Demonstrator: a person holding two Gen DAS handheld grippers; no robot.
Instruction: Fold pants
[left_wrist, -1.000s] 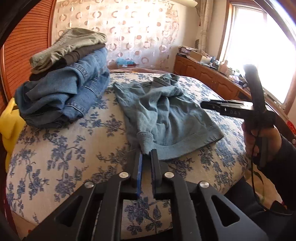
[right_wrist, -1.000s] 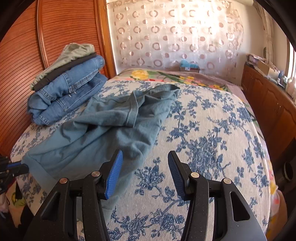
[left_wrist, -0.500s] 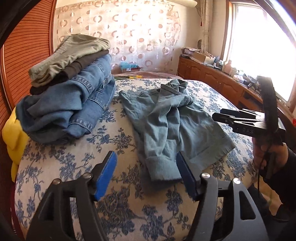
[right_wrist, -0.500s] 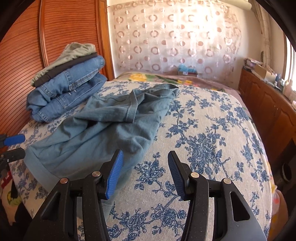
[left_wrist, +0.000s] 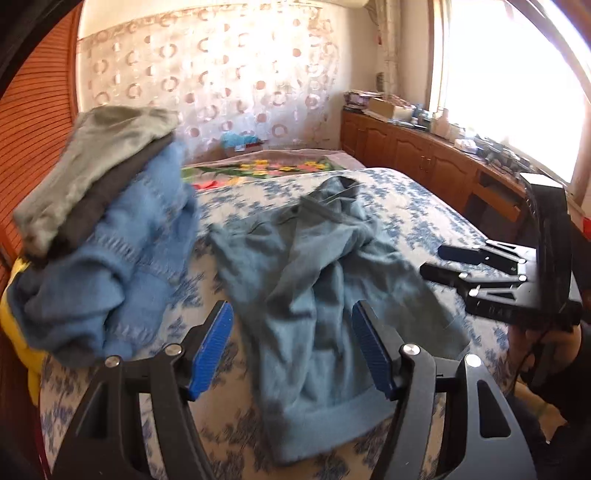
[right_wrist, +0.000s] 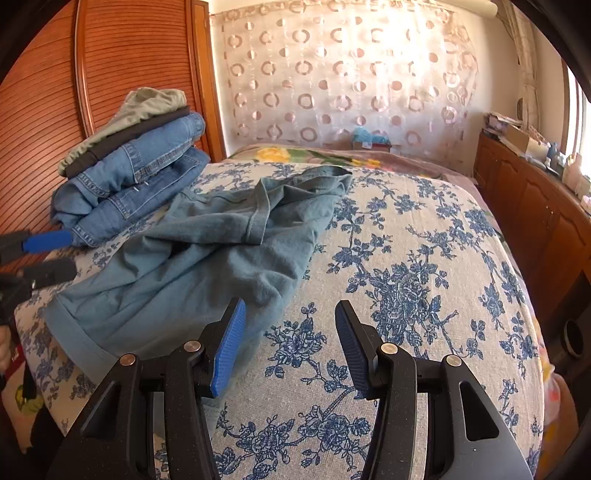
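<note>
Teal pants (left_wrist: 317, 295) lie crumpled just beyond both wide-open, empty hand-held grippers (left_wrist: 291, 347) (right_wrist: 290, 343).

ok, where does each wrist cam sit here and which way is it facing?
Left wrist: sits behind the left gripper, jaws open, above the near bed edge, looking up the bed over the crumpled teal pants; the right gripper and the hand holding it show at right.
Right wrist: sits behind the right gripper, jaws open, at the bed's near edge, facing the dotted curtain; left gripper fingers poke in at left.
Shared: teal pants, stack of folded clothes, floral bedspread, wooden cabinets.
</note>
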